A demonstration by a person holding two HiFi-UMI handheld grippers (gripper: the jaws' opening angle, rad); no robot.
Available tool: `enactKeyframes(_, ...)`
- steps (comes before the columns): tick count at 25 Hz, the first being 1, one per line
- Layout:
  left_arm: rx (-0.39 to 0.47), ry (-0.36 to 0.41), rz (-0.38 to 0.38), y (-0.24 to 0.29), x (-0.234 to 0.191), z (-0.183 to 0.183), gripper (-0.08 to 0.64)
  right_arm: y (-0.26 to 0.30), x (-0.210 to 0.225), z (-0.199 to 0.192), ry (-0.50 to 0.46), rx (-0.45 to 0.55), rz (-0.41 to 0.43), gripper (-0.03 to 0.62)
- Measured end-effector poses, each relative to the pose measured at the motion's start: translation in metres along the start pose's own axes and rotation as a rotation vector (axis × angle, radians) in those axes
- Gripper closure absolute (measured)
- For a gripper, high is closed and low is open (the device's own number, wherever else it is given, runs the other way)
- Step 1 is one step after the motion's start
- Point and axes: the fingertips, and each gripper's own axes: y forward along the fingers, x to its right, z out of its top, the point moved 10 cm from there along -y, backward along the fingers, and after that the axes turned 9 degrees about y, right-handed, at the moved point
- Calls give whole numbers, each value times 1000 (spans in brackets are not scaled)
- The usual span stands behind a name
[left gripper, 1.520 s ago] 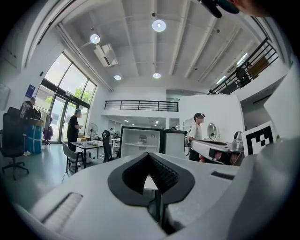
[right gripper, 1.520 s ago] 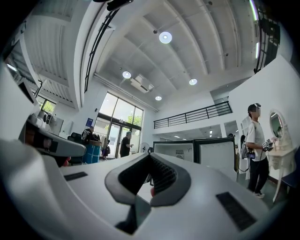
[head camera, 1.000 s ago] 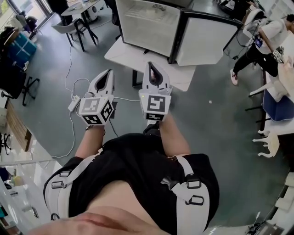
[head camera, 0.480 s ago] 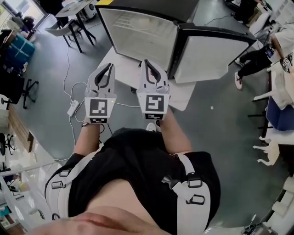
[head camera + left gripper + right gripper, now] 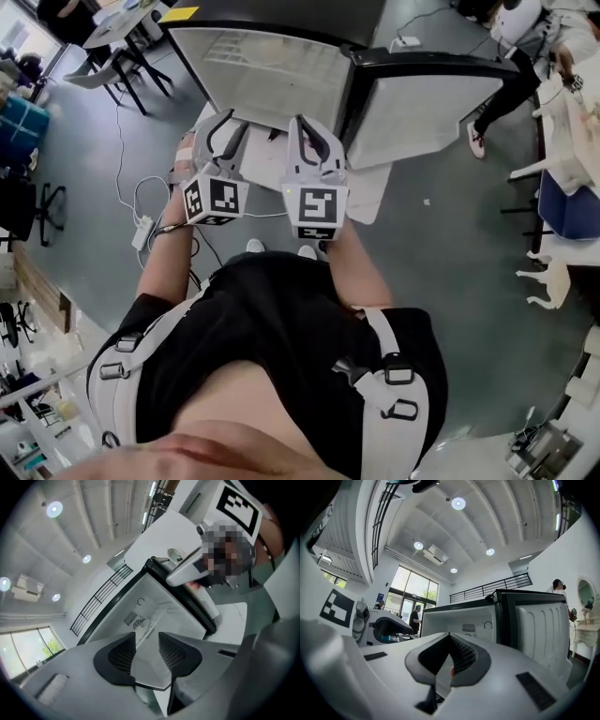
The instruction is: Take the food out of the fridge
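A small fridge [image 5: 272, 70] stands on a white table [image 5: 375, 183], its door [image 5: 422, 103] swung open to the right. Its white inside [image 5: 459, 618] shows a vent and a dial, and I can make out no food in it. My left gripper [image 5: 225, 127] hangs just in front of the opening, rolled to one side. Its jaws [image 5: 146, 639] are opening with nothing between them and frame the fridge [image 5: 154, 606]. My right gripper [image 5: 307, 131] is beside it, level and aimed at the fridge. Its fingertips [image 5: 450, 637] meet, and nothing is held.
The open door [image 5: 539, 625] juts out on the right of the opening. A desk with chairs [image 5: 122, 47] stands at the back left. A power strip and cable [image 5: 141, 230] lie on the grey floor to the left. A person [image 5: 525, 47] is at the back right, near a blue bin [image 5: 572, 206].
Both grippers have moved forward to the fridge, which now looms closer. The left gripper has rolled sideways and its jaws have parted. The right gripper's jaws stay together.
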Motion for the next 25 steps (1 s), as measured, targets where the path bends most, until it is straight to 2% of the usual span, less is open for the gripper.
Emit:
enactKeyframes(10,-2,279,-122,82,-28,-23,385,-2,9,-5,19,-8,-126,584)
enactKeyframes(18,-66,409,-217,142,-35,-44,377,-7,10,-6,-27,-16,-164,585)
enactKeyframes(25,-124,461,-265,180,-32,-58,371,-10,9,-13,-52,-49,-195,584)
